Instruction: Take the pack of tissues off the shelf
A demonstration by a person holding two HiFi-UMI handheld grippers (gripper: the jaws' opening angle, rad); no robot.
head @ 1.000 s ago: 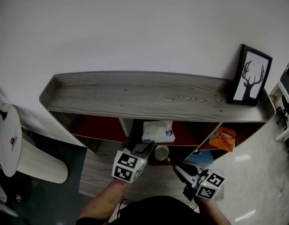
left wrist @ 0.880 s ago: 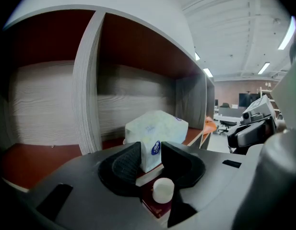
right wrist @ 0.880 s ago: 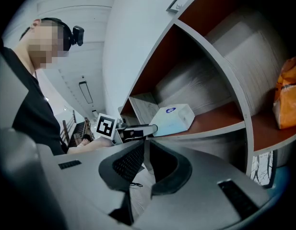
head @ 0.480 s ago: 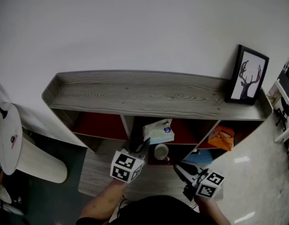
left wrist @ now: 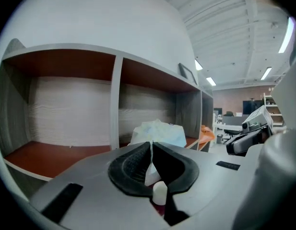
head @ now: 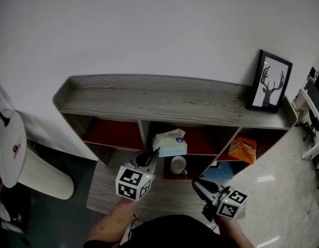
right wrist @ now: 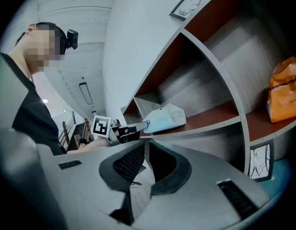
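Note:
The pale blue-white pack of tissues point(head: 169, 142) lies at the front of the middle compartment of the grey shelf point(head: 164, 99), tilted toward my left gripper point(head: 151, 155). That gripper is shut on the pack's thin near edge. In the left gripper view the pack point(left wrist: 157, 133) rises just past the closed jaws of the left gripper point(left wrist: 151, 146), with a flap of wrapper pinched between them. The right gripper view shows the pack point(right wrist: 164, 118) half off the red shelf board. My right gripper point(head: 199, 186) hangs shut and empty, low in front of the shelf.
A framed deer picture point(head: 269, 81) stands on the shelf top at the right. An orange bag point(head: 243, 150) fills the right compartment. A white cup point(head: 178, 165) and a blue item point(head: 221, 172) sit lower down. A white round table point(head: 6, 149) stands at the left.
The left gripper's jaws went from open to shut on the pack's edge. The pack has tilted and slid forward toward the gripper, which drew back and left. The right gripper stayed put.

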